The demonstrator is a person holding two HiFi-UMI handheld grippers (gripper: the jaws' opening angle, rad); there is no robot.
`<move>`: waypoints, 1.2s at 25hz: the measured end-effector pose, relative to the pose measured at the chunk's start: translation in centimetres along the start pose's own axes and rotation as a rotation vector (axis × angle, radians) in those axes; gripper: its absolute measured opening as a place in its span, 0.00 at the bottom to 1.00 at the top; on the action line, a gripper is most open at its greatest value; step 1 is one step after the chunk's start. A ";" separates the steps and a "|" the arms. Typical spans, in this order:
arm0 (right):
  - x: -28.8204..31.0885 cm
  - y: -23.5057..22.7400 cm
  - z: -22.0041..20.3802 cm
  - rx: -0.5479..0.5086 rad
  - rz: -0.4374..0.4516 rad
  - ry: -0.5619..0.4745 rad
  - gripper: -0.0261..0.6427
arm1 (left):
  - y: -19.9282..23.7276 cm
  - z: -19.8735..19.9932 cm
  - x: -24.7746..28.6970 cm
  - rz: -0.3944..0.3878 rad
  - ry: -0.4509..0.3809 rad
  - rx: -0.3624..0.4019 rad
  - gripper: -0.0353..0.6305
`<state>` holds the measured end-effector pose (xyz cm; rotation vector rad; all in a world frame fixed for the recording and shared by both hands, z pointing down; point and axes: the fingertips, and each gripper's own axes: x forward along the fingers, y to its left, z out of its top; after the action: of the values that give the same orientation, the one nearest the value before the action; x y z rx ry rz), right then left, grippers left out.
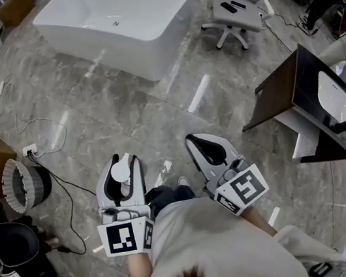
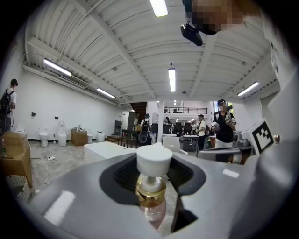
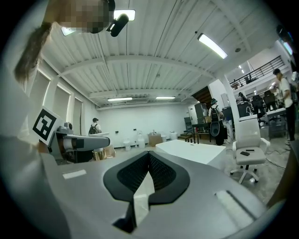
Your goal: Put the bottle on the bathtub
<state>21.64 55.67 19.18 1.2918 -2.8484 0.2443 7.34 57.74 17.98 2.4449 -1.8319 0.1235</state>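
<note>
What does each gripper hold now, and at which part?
The left gripper holds the pump bottle around its neck, just below the white cap. The right gripper is shut and holds nothing.

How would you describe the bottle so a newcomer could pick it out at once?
From the big white bathtub at the top of the head view, come down the grey floor to the person's left tool, which grips the bottle. It is small and clear pinkish, with a gold collar and a round white cap; the right tool beside it is shut and empty.
</note>
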 end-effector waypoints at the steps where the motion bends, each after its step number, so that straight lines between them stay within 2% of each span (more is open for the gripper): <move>1: -0.2 -0.2 -0.1 -0.001 0.001 0.002 0.04 | -0.1 0.1 0.1 0.002 -0.005 -0.006 0.36; 12: 2.0 -1.8 -0.4 0.029 -0.001 0.033 0.04 | 1.0 0.4 3.2 -0.026 0.010 -0.034 0.36; 18: 6.3 -3.0 0.4 0.040 -0.045 0.039 0.04 | 3.6 0.8 6.6 -0.088 0.027 -0.052 0.36; 21: 9.6 -3.2 0.8 0.037 -0.083 0.034 0.04 | 6.1 0.9 8.9 -0.133 0.030 -0.049 0.36; 25: 14.1 -2.7 0.4 0.046 -0.099 0.029 0.04 | 9.8 0.8 11.1 -0.153 0.036 -0.035 0.36; 30: 14.0 -2.9 2.0 0.025 -0.144 -0.004 0.04 | 9.7 2.0 12.4 -0.203 0.016 -0.049 0.36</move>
<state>14.67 43.01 18.52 1.4948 -2.7478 0.2767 1.48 43.00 17.57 2.5691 -1.5491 0.0832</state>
